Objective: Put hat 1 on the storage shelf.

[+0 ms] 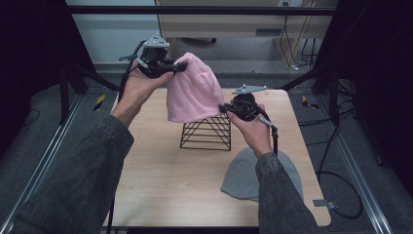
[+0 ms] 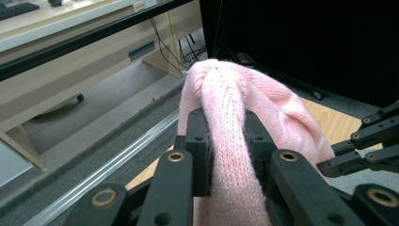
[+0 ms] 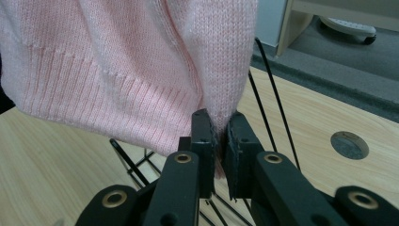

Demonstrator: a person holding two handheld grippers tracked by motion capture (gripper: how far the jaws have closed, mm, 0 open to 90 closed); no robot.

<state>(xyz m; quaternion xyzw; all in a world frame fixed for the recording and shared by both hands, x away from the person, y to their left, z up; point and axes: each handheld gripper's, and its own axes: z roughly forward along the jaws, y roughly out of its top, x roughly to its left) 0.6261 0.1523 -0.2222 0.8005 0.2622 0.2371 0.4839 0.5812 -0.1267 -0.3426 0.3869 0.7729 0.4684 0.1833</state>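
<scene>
Pink knit beanie hung above wire rack, left claw pinching its crown, right claw pinching its ribbed hem; thin hem grip risked slipping, and sagging knit could snag on rack wires.

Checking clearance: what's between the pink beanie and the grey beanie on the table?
In the high view, the black wire stand and the right gripper lie between pink beanie and grey beanie.
</scene>
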